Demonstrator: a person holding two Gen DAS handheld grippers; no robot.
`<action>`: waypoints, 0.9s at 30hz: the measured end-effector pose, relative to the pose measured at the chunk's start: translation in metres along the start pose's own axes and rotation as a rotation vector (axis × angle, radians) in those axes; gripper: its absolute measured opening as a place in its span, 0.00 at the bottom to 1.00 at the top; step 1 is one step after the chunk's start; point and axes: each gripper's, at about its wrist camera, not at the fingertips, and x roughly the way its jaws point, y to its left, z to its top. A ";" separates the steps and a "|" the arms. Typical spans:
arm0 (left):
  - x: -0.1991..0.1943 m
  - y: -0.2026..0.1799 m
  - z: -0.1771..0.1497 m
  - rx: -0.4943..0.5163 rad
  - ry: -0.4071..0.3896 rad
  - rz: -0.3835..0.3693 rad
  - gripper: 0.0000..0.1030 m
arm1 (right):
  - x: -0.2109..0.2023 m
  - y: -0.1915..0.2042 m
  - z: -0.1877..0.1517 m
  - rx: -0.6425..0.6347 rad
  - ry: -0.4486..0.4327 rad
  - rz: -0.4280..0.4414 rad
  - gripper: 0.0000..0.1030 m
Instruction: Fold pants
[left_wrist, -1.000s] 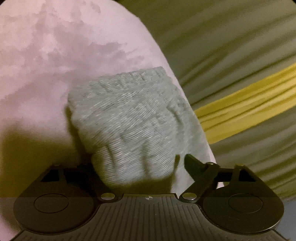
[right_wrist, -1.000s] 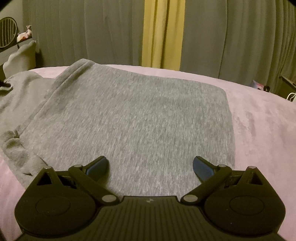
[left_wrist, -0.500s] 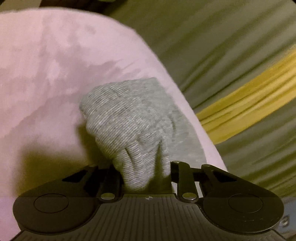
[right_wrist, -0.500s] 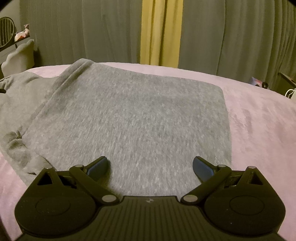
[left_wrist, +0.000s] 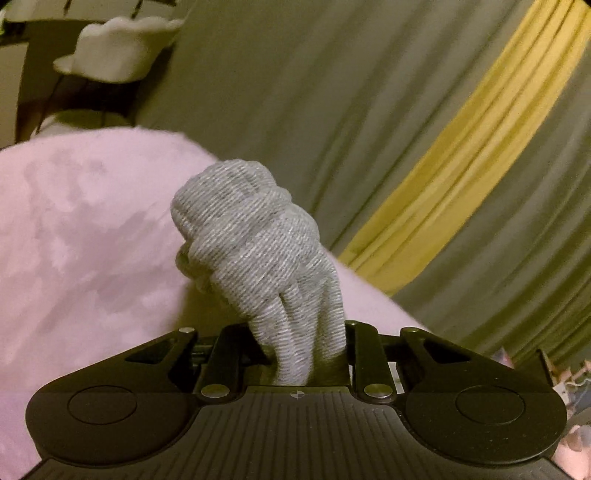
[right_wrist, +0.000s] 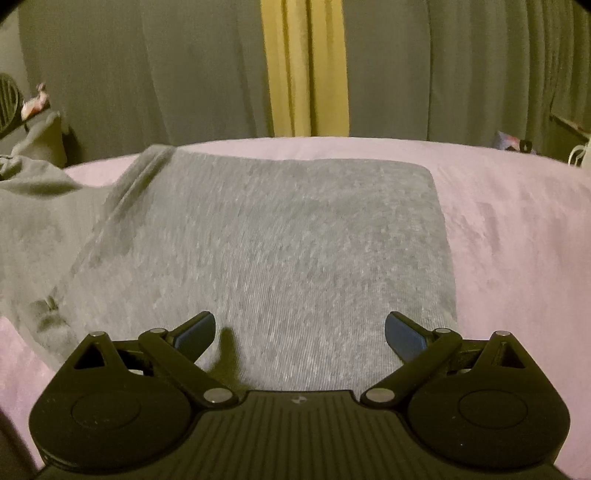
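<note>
The grey knit pants (right_wrist: 280, 240) lie mostly flat on a pink bed (right_wrist: 517, 229); their left part is lifted and rumpled. In the left wrist view my left gripper (left_wrist: 303, 354) is shut on a bunched cuff of the pants (left_wrist: 255, 251) and holds it raised above the pink bed (left_wrist: 85, 258). My right gripper (right_wrist: 299, 332) is open and empty, low over the near edge of the flat pants.
Olive curtains with a yellow strip (right_wrist: 306, 70) hang behind the bed. A white cushion-like object (left_wrist: 118, 48) stands at the far left. Small clutter (right_wrist: 513, 142) sits at the bed's far right corner.
My left gripper closed on the pants cuff and lifted it off the bed, tilting upward. My right gripper stayed open over the pants, whose left part has risen.
</note>
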 end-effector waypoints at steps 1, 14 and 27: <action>-0.005 -0.010 0.000 0.022 -0.012 -0.009 0.23 | -0.001 -0.003 0.001 0.016 -0.004 0.004 0.96; -0.062 -0.234 -0.151 0.771 -0.027 -0.245 0.44 | -0.045 -0.083 0.014 0.383 -0.158 0.008 0.96; -0.056 -0.183 -0.228 0.793 0.301 -0.075 0.94 | -0.032 -0.095 0.011 0.476 -0.052 0.201 0.96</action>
